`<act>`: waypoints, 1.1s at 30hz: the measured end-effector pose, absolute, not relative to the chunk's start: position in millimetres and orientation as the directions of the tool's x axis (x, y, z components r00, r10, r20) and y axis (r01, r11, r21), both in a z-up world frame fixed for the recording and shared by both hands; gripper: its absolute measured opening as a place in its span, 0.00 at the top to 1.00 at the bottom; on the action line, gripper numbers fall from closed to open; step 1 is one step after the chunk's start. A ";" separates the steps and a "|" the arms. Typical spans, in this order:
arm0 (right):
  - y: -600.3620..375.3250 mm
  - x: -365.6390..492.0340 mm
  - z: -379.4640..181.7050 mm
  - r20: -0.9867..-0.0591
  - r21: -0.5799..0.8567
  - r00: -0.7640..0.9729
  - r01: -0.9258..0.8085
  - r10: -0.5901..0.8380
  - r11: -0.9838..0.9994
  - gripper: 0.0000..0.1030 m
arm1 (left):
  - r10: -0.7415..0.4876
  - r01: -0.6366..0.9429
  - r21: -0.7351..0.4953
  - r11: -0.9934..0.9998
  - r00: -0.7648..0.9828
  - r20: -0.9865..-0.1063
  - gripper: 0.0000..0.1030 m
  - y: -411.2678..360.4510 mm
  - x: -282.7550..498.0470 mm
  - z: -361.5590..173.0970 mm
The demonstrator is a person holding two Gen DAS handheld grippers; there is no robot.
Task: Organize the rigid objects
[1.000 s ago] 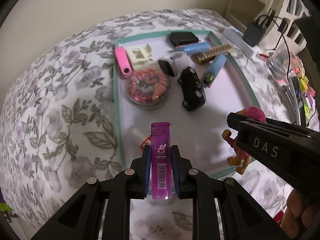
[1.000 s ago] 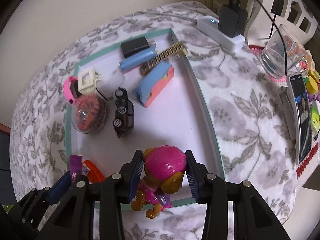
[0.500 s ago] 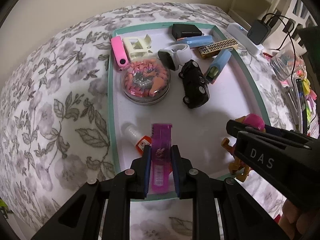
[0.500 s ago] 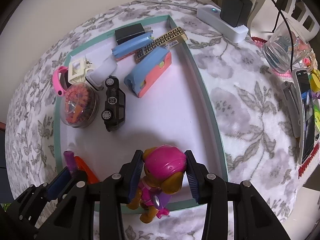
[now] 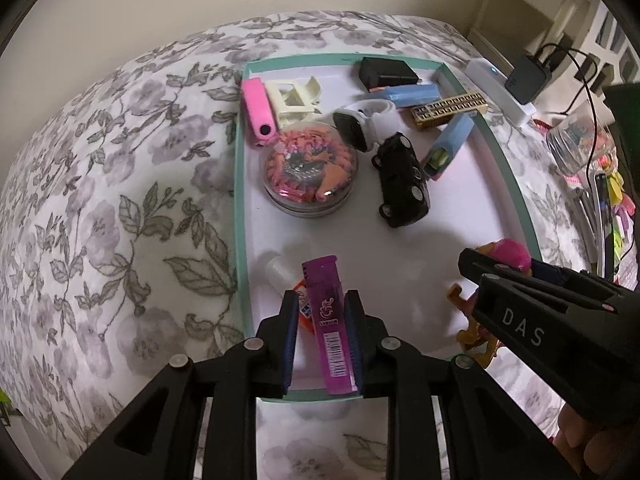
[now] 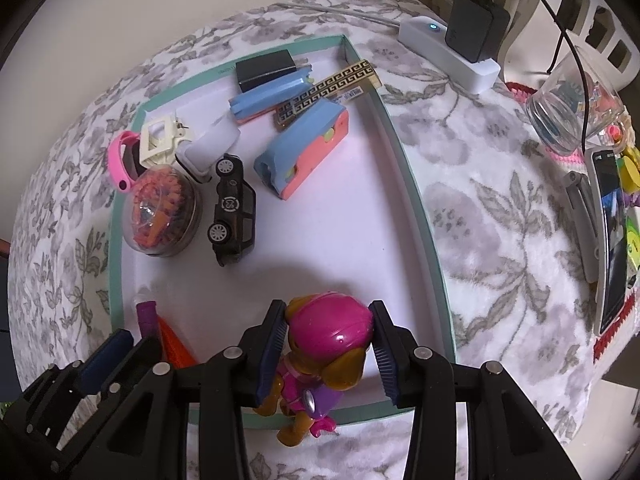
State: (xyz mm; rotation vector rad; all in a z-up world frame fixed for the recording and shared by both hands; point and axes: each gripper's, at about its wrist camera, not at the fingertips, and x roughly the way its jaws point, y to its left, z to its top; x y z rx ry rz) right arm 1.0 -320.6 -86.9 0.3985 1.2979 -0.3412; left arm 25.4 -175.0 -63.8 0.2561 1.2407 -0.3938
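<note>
**A:** Left tongs (image 5: 322, 340) low in the frame, and the jaws are opening around the purple lighter (image 5: 329, 322). There's a gap on its left side, though it leans on the right pad.

**B:** It's lying in the near corner of the teal tray (image 5: 239, 216), just beside the orange-capped tube (image 5: 289, 280). I'd open fully before lifting, or the lighter could drag along.

**A:** Right tongs (image 6: 328, 354), bottom centre, jaws opening a touch, yet the pads are on the pink pup figure's (image 6: 324, 344) helmet.

**B:** (Its feet hang past the tray's near rim, mind.) I'd carry it up-frame over the bare tray floor, clear of the black toy car (image 6: 232, 208), then let go low.
</note>
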 end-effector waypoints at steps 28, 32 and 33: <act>-262.6 -14.1 -32.9 -0.898 0.061 0.435 0.286 -0.073 0.956 0.01 | -0.029 0.177 0.055 0.983 0.441 -0.897 0.22 -71.9 36.7 -23.9; -252.1 -21.8 -26.4 -0.887 0.043 0.453 0.265 -0.086 0.963 0.00 | -0.041 0.150 0.031 0.988 0.452 -0.891 0.12 -56.4 28.6 -17.6; -250.4 -24.3 -24.6 -0.885 0.042 0.458 0.263 -0.087 0.964 0.00 | -0.040 0.146 0.031 0.989 0.455 -0.889 0.12 -53.5 26.0 -16.1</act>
